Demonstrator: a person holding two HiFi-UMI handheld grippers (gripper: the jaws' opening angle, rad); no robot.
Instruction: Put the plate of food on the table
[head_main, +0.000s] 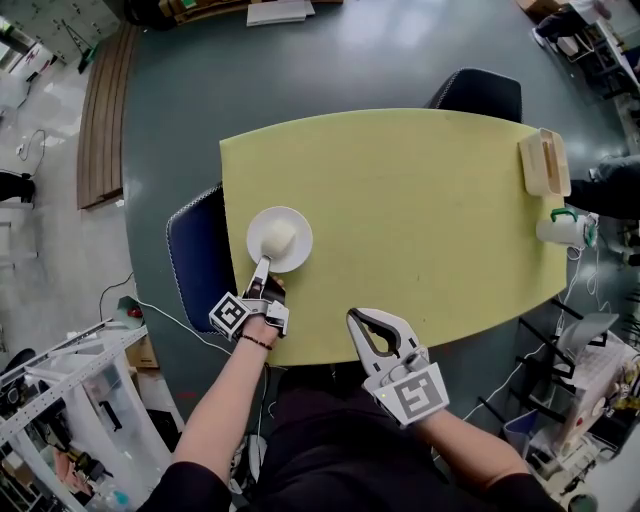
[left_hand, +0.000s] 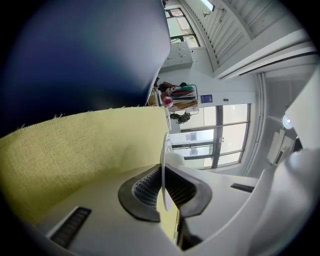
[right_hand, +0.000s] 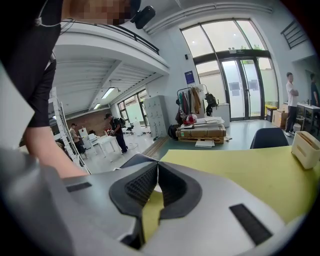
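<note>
A white plate (head_main: 292, 226) carrying a pale round bun (head_main: 278, 238) sits over the left part of the yellow table (head_main: 420, 210); whether it touches the top I cannot tell. My left gripper (head_main: 264, 263) is shut on the plate's near rim. In the left gripper view the rim (left_hand: 162, 155) runs edge-on between the ribbed pads (left_hand: 145, 187) of the left gripper (left_hand: 163, 174), with the bun (left_hand: 176, 159) just beyond. My right gripper (head_main: 357, 318) hangs over the table's near edge, shut and holding nothing. In its own view the right gripper (right_hand: 158, 166) shows its pads pressed together.
A dark blue chair (head_main: 196, 255) stands at the table's left side, another (head_main: 480, 92) at the far side. A pale wooden holder (head_main: 545, 160) and a white vessel with green trim (head_main: 566, 228) rest at the table's right end, beside a person's dark sleeve (head_main: 615, 185).
</note>
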